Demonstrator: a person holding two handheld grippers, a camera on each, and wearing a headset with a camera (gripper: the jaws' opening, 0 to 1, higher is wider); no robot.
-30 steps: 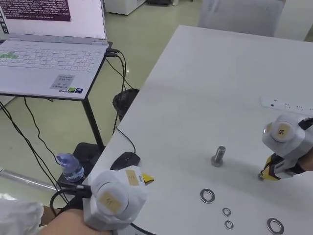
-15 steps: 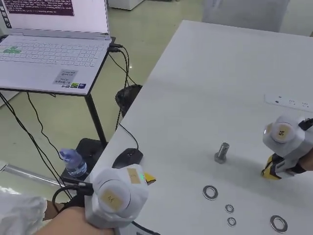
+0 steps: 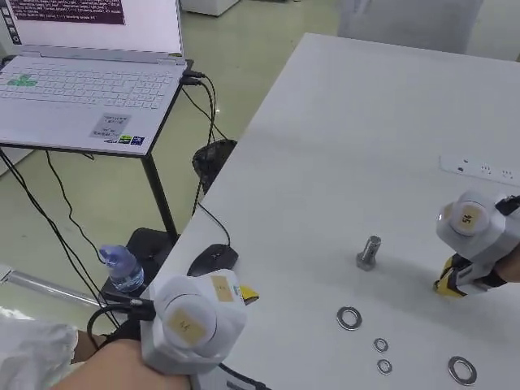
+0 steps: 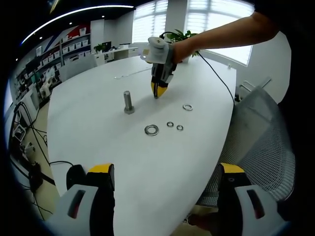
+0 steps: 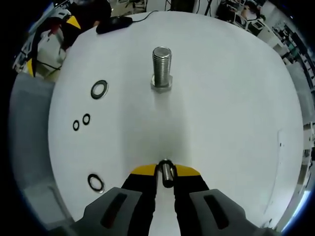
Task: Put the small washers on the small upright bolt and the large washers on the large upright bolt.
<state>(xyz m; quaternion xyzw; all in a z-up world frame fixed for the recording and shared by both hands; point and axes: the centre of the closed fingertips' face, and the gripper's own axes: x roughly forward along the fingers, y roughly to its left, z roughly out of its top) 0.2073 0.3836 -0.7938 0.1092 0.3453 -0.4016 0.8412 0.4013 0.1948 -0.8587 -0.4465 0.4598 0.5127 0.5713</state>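
The large bolt [image 3: 368, 252] stands upright on the white table [image 3: 341, 146]; it also shows ahead of the right jaws as the large bolt [image 5: 161, 69]. My right gripper [image 5: 165, 173] is shut on the small bolt [image 5: 167, 175], held down at the table surface to the right of the large bolt. In the head view the right gripper [image 3: 449, 288] sits at the right edge. Two large washers [image 3: 349, 318] [image 3: 463, 370] and two small washers [image 3: 380, 344] [image 3: 384, 366] lie flat near the front. My left gripper [image 4: 165, 196] is open at the table's near-left edge, holding nothing.
A white power strip [image 3: 479, 171] lies at the back right. A black mouse [image 3: 213, 260] rests at the table's left edge. Left of the table stand a laptop [image 3: 89, 81] and a water bottle [image 3: 119, 268]. A mesh chair [image 4: 261, 128] is beside the table.
The head camera has shifted slightly. Both grippers, the bolts and the washers keep their places.
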